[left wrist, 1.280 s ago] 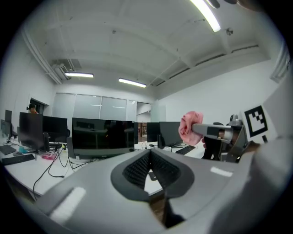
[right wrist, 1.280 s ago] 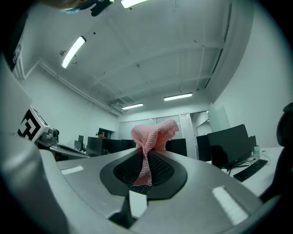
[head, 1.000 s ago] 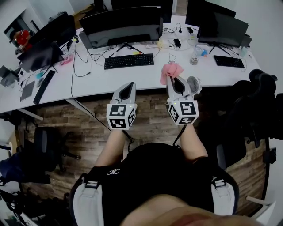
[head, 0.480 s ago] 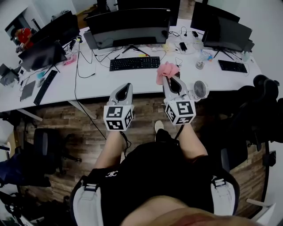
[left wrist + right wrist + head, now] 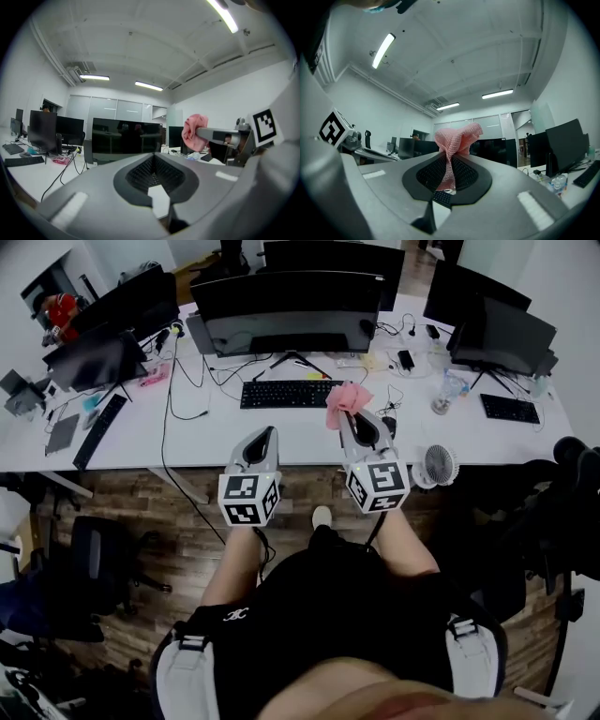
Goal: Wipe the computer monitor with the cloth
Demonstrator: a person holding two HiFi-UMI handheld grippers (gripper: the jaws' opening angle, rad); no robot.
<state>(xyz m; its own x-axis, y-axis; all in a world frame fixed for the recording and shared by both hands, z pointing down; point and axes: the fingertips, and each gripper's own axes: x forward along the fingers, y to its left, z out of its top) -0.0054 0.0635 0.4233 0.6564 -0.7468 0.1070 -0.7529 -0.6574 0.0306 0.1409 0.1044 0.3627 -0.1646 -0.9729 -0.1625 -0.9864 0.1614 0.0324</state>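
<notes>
Cloth is pinched in right gripper jaws above desk front edge; left gripper jaws closed, empty.

— What lies past the left gripper's jaws?
— A flat black keyboard just ahead, on the long white desk.
— And by the right gripper's jaws?
— A small round white fan to their right, and a clear plastic bottle farther ahead.

We see a pink, waffle-patterned cloth, a black monitor, a black keyboard and a white desk.
</notes>
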